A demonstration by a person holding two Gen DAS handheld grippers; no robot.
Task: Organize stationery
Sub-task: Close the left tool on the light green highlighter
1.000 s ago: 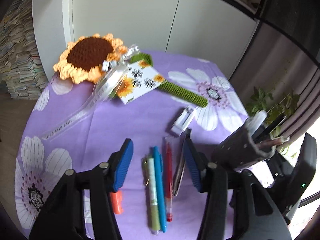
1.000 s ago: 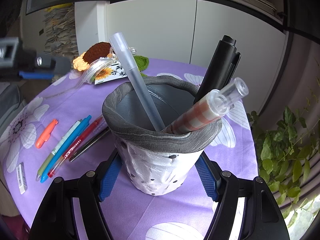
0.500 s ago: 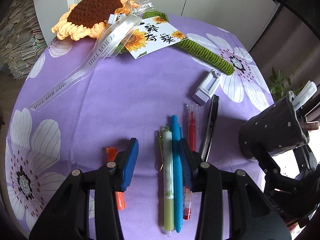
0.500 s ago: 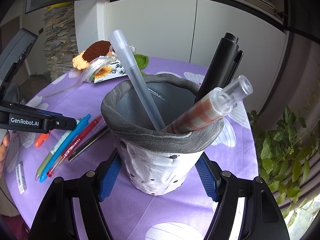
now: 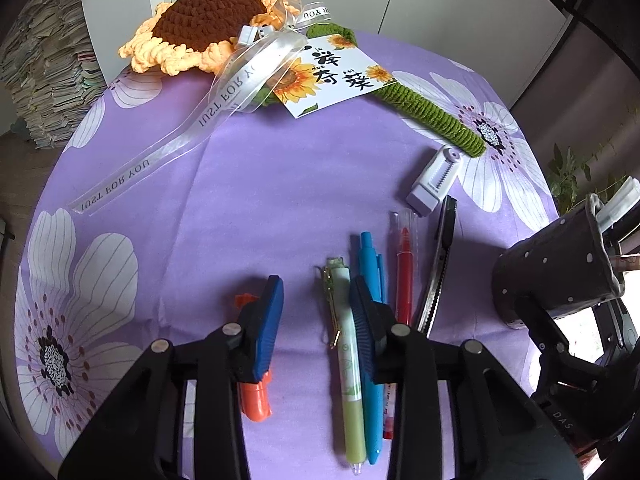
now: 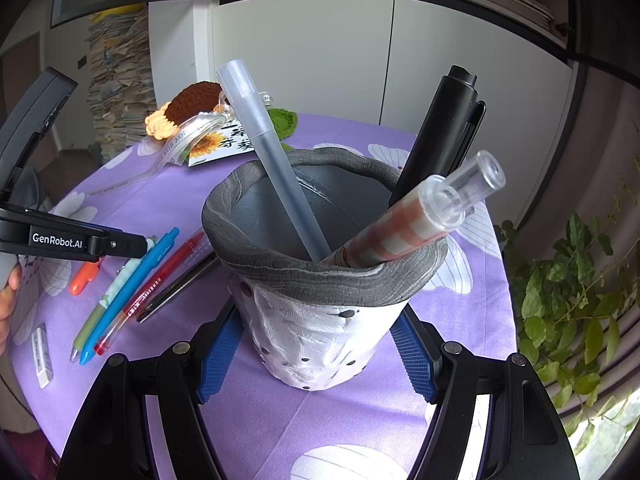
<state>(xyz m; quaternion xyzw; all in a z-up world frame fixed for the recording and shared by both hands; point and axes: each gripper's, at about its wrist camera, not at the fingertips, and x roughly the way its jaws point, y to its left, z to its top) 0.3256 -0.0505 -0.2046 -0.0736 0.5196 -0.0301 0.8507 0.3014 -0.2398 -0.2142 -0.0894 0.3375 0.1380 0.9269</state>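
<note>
My right gripper is shut on a grey and white pen holder that stands on the purple cloth and holds a frosted pen, a black marker and a checked tube. My left gripper is open and empty, low over the cloth. Its fingers straddle bare cloth between an orange marker on the left and a green pen on the right. A blue pen, a red pen and a black utility knife lie to the right of the green pen.
A crocheted sunflower with ribbon and card lies at the table's far side. A white correction-tape dispenser lies past the pens. A white eraser lies near the table's edge. A potted plant stands to the right.
My left gripper has come down and forward over the pens, and its jaws have narrowed a little. The right gripper and the pen holder have not moved.
</note>
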